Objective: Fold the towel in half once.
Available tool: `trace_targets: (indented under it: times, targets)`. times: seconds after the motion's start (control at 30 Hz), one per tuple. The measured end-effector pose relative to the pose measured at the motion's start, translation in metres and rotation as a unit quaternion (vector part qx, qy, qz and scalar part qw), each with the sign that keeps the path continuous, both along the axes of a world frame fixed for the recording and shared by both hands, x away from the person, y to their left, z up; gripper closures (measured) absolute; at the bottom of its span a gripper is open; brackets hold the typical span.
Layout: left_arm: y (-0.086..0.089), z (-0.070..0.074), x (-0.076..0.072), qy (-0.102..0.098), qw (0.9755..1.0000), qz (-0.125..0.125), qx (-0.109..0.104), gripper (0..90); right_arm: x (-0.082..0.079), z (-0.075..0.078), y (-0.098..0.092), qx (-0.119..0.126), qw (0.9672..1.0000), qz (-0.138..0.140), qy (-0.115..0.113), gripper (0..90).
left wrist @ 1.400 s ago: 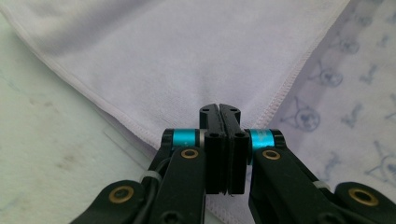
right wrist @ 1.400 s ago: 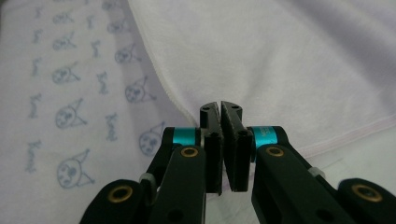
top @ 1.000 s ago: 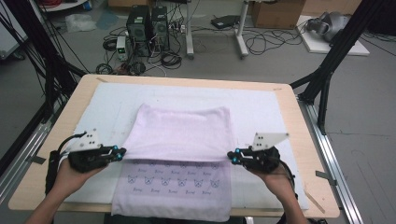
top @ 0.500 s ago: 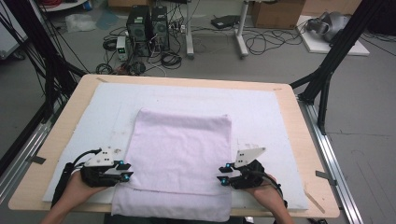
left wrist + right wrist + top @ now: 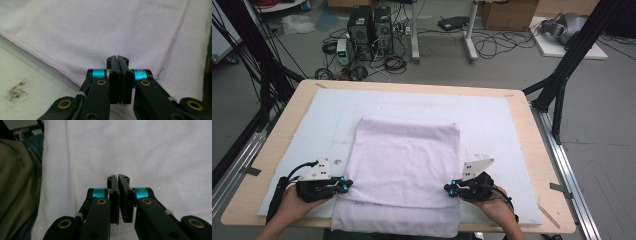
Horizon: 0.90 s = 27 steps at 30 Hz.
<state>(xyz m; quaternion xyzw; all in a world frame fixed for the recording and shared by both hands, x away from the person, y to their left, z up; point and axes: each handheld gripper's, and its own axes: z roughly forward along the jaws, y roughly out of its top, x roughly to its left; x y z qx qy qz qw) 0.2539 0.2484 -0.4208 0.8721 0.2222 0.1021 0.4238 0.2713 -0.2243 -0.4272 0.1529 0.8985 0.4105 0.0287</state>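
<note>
Left tongs (image 5: 117, 58) and right tongs (image 5: 118, 177) were found pressed together, having just closed. We saw no cloth between the jaws of either. Each pair lay low at a near side edge of the lilac towel (image 5: 407, 160), left tongs (image 5: 346, 185) and right tongs (image 5: 449, 189) facing inward. We judged this symmetry served to keep the fold square. The towel lay folded flat at the middle of the white mat (image 5: 492, 115), its lower layer overhanging the near edge of the surface (image 5: 532, 130).
</note>
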Motion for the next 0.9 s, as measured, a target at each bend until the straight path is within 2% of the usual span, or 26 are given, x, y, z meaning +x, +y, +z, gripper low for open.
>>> trace_targets:
  times: [0.17, 0.3, 0.37, 0.43, 0.47, 0.57, 0.63, 0.77, 0.9]
  targets:
    - [0.01, 0.027, -0.01, -0.022, 0.9994, 0.007, -0.024, 88.2, -0.006, 0.029, -0.008, 0.038, 0.9989, -0.002, -0.029, 87.9]
    - [0.016, 0.038, -0.034, -0.034, 0.9989, -0.009, -0.032, 88.2, -0.023, 0.045, -0.012, 0.054, 0.9976, 0.006, -0.041, 87.8]
    - [0.018, 0.035, -0.048, -0.033, 0.9985, -0.02, -0.04, 86.9, -0.038, 0.047, -0.015, 0.067, 0.9969, 0.015, -0.039, 87.8]
    - [0.02, 0.031, -0.054, -0.025, 0.9987, -0.017, -0.042, 74.8, -0.049, 0.043, -0.018, 0.071, 0.9967, 0.024, -0.032, 86.0]
    - [0.021, 0.028, -0.055, -0.023, 0.9988, -0.014, -0.04, 71.1, -0.05, 0.039, -0.019, 0.077, 0.9965, 0.028, -0.021, 81.0]
    - [0.021, 0.023, -0.047, -0.02, 0.9992, 0.0, -0.034, 68.0, -0.044, 0.029, -0.019, 0.072, 0.9973, 0.014, -0.001, 74.2]
    - [0.018, 0.02, -0.04, -0.019, 0.9994, 0.002, -0.029, 66.9, -0.035, 0.025, -0.017, 0.065, 0.9979, 0.008, -0.001, 71.7]
    - [0.009, 0.006, -0.026, -0.007, 0.9999, -0.01, -0.01, 65.8, -0.021, 0.019, -0.01, 0.044, 0.999, 0.005, -0.002, 67.2]
    - [0.004, -0.011, -0.026, 0.012, 0.9996, -0.026, 0.002, 65.6, -0.019, 0.012, -0.005, 0.052, 0.9982, 0.026, 0.013, 64.3]
